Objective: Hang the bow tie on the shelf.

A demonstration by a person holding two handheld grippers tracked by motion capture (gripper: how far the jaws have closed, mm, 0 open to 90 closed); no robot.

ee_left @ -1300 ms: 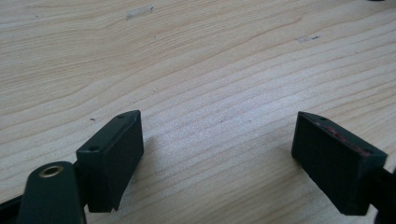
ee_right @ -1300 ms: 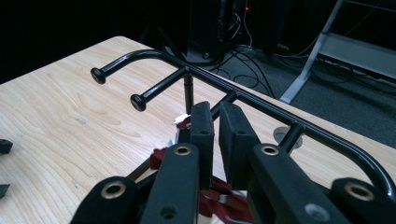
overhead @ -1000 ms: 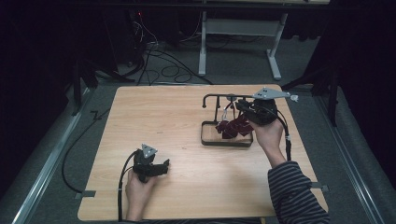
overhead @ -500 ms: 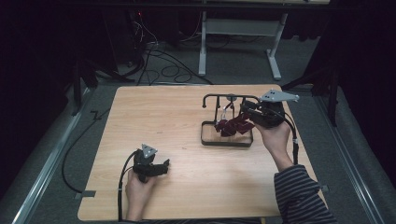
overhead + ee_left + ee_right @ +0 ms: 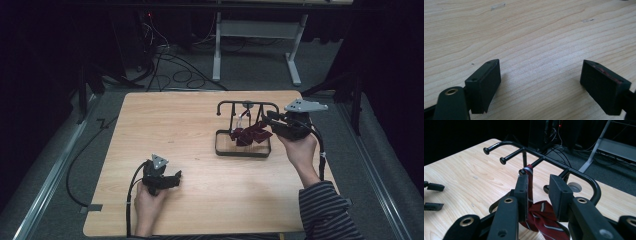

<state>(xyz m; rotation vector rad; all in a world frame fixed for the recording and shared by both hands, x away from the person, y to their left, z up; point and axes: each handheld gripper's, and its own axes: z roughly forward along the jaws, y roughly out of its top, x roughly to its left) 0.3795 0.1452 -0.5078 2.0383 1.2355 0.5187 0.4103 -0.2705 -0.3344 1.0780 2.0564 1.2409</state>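
A light wooden table (image 5: 200, 130) stands in a dark room, and a person works at it with a claw in each hand. The left claw (image 5: 172, 178) lies low on the near left part of the table, held by the left hand (image 5: 149, 200), with its grey three-cornered plate (image 5: 159, 161) on top and its cable (image 5: 131, 200) trailing back toward the table edge. In the left gripper view its two black jaws stand wide apart with nothing but bare wood grain between them.

Over on the right side of the table sits a black rack (image 5: 243, 130), a flat base frame with an upright bar on top that carries short pegs. A dark red tie with pale stripes (image 5: 250, 134) hangs from one of those pegs and bunches down into the base frame. The right hand (image 5: 300, 150), coming out of a striped sleeve (image 5: 327, 212), holds the right claw (image 5: 265, 120) up at the rack's right end, pointing leftward at the tie.

In the right gripper view the right claw (image 5: 539, 191) has its jaws partly open, with a clear gap between them. The tie (image 5: 541, 216) hangs just behind and below the jaws, its looped upper end draped over a peg of the rack (image 5: 536, 152). The left jaw sits right against the hanging strip, but I cannot tell whether it touches the cloth, and the jaws are not closed on it.
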